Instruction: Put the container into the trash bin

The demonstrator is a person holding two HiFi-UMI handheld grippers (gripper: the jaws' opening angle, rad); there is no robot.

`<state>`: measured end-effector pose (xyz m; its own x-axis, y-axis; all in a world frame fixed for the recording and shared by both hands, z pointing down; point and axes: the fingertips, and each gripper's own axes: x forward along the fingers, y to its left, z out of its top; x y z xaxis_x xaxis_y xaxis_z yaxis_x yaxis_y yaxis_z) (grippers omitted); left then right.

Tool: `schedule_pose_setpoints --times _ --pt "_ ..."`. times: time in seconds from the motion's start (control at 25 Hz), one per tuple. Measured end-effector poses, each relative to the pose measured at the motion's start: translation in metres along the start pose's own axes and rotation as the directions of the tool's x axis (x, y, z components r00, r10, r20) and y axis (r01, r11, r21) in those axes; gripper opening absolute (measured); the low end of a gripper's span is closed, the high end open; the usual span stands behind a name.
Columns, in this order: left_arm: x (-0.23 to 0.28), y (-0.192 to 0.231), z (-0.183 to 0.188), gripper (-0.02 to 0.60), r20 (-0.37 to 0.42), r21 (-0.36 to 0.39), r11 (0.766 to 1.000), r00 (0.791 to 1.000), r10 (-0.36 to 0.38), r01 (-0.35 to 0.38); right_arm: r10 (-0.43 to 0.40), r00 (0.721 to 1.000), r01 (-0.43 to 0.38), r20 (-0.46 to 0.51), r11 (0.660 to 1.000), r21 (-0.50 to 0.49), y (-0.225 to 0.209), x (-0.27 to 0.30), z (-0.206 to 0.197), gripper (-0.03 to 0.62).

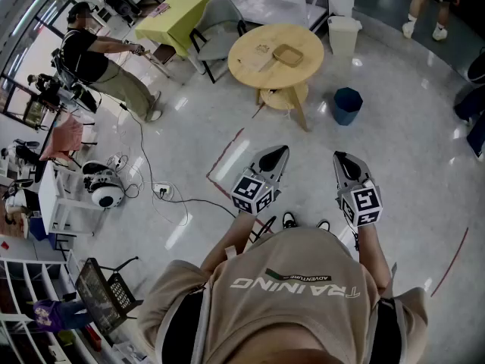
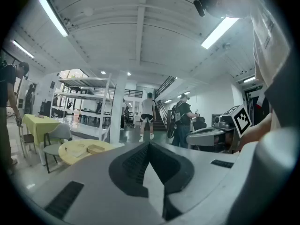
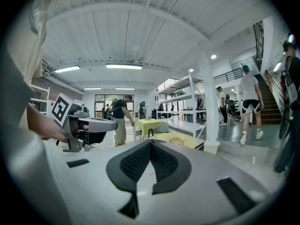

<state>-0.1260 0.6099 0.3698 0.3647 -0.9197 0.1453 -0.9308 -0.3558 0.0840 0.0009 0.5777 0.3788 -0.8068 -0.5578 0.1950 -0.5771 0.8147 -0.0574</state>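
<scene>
"Left gripper (image 1: 277, 155) and right gripper (image 1: 341, 159), are both pinched closed?"

"Closed and empty, side by side, well short of the round table (image 1: 250, 63). A grey chair (image 1: 220, 21) stands at the table's far left, and a white bin (image 1: 343, 34) beyond its right."

"The container?"

"It's a shallow tan tray (image 1: 288, 54) on the table. The dark blue trash bin (image 1: 347, 105) sits just right of the table."

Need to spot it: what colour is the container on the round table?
Tan brown container, best seen in the head view.
</scene>
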Motion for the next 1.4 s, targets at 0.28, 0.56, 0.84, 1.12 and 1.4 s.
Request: schedule_pose_setpoints --times 0.28,0.56,0.84,1.12,1.4 --pt "-0.001 0.010 -0.011 0.009 -0.003 -0.007 1.000 1.000 0.025 -0.025 0.026 1.000 -0.027 -0.007 0.999 -0.021 -0.002 0.013 -0.007 0.000" --pt "-0.014 0.041 -0.011 0.009 0.009 -0.036 0.997 0.998 0.069 -0.069 0.002 1.000 -0.002 0.006 1.000 -0.011 0.000 0.029 0.004 0.002" --pt "-0.017 0.065 -0.028 0.009 -0.024 -0.068 0.997 0.999 0.036 -0.037 -0.031 0.999 0.031 -0.039 0.999 -0.014 0.002 0.050 -0.008 0.002" --pt "-0.020 0.101 -0.041 0.009 -0.015 -0.097 0.995 1.000 -0.004 0.002 -0.047 0.993 0.044 -0.109 0.999 -0.031 0.018 0.068 -0.029 0.002" --pt "-0.009 0.125 -0.048 0.009 -0.033 -0.104 0.993 0.997 -0.067 0.063 -0.064 0.985 0.062 -0.158 0.998 -0.016 0.049 0.103 -0.045 0.002"
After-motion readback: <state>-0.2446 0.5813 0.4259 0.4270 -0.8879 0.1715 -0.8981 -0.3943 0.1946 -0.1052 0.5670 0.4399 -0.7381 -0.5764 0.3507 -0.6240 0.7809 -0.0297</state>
